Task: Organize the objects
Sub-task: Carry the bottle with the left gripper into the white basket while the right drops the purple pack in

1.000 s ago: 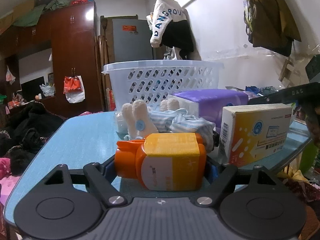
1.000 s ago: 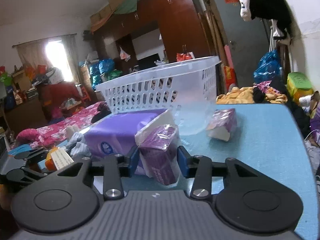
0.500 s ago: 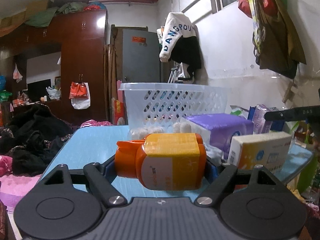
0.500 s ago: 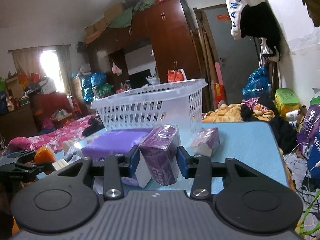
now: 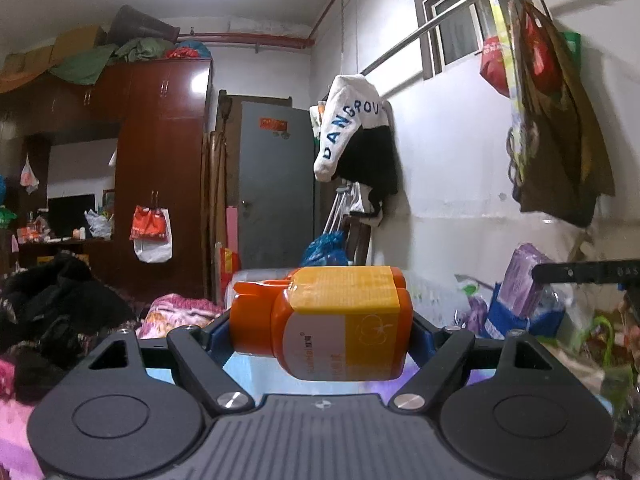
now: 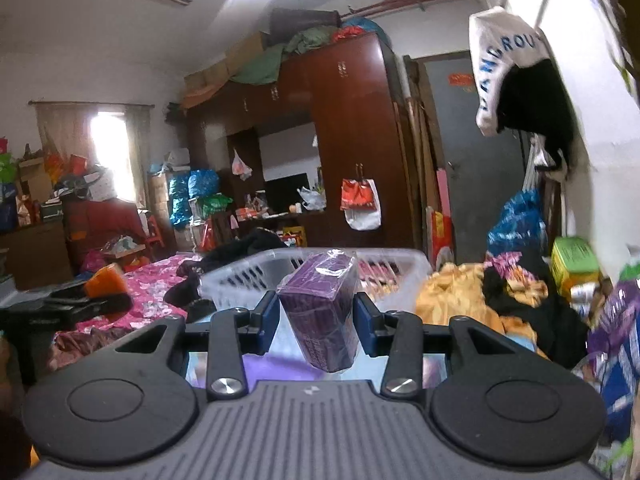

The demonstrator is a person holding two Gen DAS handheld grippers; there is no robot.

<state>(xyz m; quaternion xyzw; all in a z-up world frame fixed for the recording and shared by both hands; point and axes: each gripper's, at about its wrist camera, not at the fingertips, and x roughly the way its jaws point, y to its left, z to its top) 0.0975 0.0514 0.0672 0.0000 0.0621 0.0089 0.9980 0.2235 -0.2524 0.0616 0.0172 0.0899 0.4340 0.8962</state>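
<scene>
My left gripper (image 5: 320, 326) is shut on an orange bottle (image 5: 332, 320) with a yellow label, held sideways and raised high above the table. My right gripper (image 6: 316, 318) is shut on a small purple tissue pack (image 6: 322, 312) wrapped in clear film, also raised. The white plastic laundry basket (image 6: 384, 270) sits just beyond the tissue pack in the right wrist view; in the left wrist view only its rim (image 5: 430, 284) shows behind the bottle. The left gripper with the orange bottle (image 6: 106, 280) shows at the left of the right wrist view.
The blue table top (image 6: 288, 322) shows only as a strip under the right gripper. The right gripper's black body (image 5: 584, 272) reaches in at the right of the left wrist view. A white wall with hanging clothes (image 5: 352, 136) is at the right. A wardrobe (image 6: 352, 140) and bed (image 6: 148, 284) lie behind.
Both grippers have risen with their loads. The table and the boxes on it have dropped out of view, and the basket now sits low in both views.
</scene>
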